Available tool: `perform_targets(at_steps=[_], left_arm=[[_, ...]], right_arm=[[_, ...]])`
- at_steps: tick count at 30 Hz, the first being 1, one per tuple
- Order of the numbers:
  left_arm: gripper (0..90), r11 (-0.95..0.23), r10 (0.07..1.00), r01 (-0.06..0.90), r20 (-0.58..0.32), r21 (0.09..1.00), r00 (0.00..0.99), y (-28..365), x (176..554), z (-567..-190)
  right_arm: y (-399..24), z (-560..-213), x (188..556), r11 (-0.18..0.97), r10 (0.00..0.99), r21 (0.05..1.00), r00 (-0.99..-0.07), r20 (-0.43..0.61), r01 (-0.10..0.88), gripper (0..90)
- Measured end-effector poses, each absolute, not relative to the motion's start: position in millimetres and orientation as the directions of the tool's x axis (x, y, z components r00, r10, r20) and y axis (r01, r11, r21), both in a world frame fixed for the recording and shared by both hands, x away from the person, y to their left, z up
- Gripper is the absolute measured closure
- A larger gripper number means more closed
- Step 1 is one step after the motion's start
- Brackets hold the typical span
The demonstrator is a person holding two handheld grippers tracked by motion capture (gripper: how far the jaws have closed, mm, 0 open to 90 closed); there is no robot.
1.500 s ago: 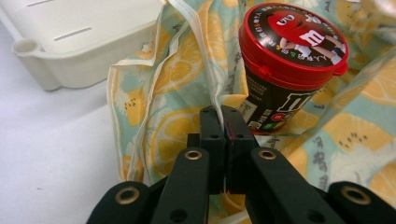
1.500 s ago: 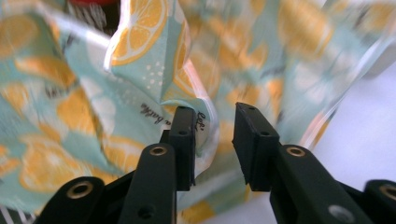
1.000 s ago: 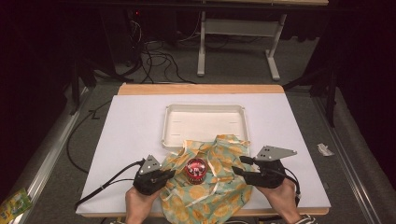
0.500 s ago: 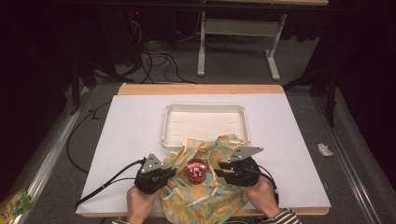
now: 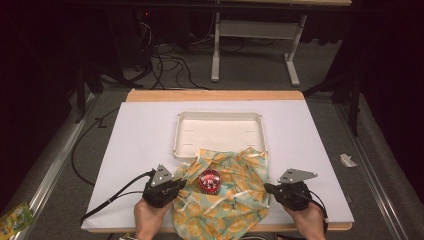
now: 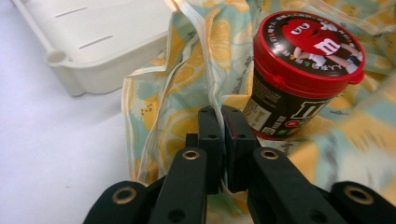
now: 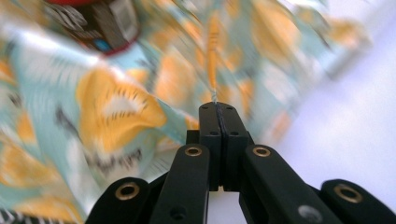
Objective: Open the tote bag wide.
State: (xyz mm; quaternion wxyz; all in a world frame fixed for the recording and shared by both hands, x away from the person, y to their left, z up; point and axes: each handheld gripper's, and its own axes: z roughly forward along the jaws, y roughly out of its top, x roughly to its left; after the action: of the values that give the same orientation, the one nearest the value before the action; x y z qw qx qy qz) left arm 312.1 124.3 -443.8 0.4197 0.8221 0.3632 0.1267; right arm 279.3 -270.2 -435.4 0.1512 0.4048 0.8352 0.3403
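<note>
I'm wrapping the candy tub [image 5: 209, 180], which stands mid-cloth on the lemon-print cloth [image 5: 235, 200]. My left gripper [image 5: 176, 186] pinches its left edge; my right gripper [image 5: 268, 188] has just closed, seemingly onto the right hem. Next, lift both edges over the tub.

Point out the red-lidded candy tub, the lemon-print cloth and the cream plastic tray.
red-lidded candy tub [image 6: 309, 43], left gripper view, lid top
lemon-print cloth [image 5: 235, 205], high view, near half
cream plastic tray [image 5: 220, 116], high view, far rim
</note>
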Motion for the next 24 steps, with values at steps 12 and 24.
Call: perform_targets(at_steps=[12,24], left_arm=[[85.1,-0.386,0.706,0.506,-0.107,0.771,0.701,121,312,-447],[84.8,-0.399,0.703,0.496,-0.091,0.771,0.706,120,311,-444]], right_arm=[[-281,-450,265,0.428,0.808,0.667,-0.588,0.019,0.61,72.4],[-251,-391,274,0.422,0.757,0.801,-0.651,-0.055,0.424,57.6]])
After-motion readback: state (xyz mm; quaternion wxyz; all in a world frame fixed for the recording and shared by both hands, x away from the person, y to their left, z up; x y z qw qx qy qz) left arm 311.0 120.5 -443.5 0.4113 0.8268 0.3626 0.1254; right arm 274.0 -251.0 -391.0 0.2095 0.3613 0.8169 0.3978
